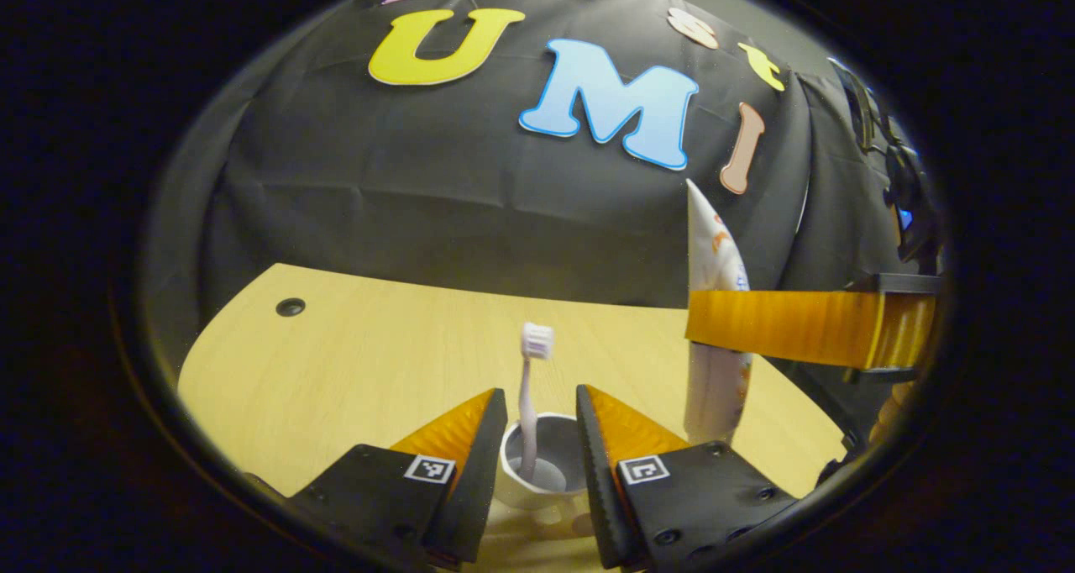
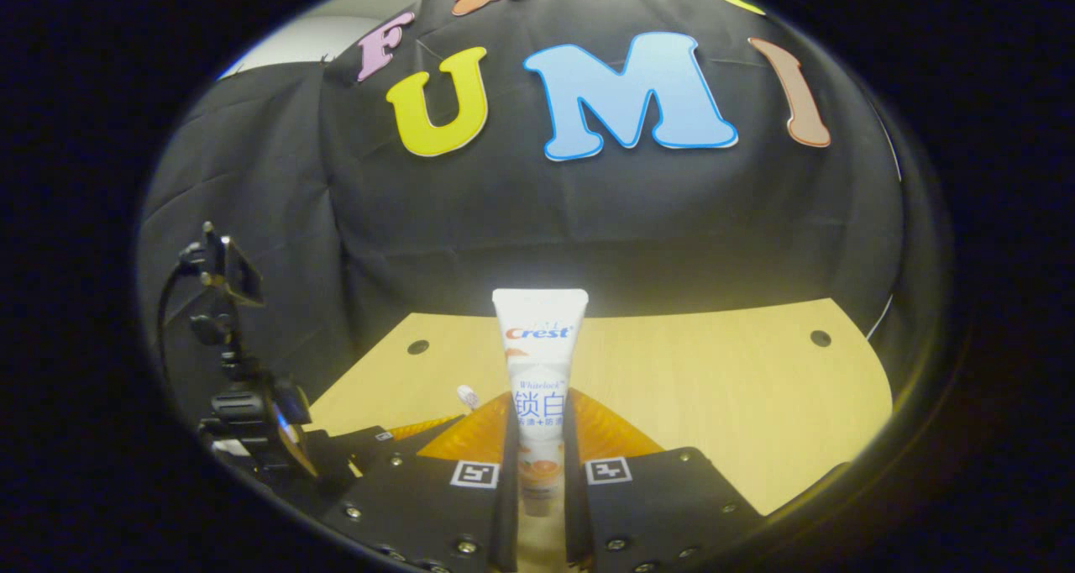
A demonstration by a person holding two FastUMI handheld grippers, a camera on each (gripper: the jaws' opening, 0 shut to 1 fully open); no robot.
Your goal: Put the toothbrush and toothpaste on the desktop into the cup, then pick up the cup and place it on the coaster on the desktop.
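Toothbrush is in the cup already. My left gripper is spread wide around it. My right gripper pinches the toothpaste, held upright beside the cup; that goes in next, then cup to coaster.

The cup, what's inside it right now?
A toothbrush stands in the cup, bristles up. The cup's bottom is mostly hidden by its wall and the left claw.
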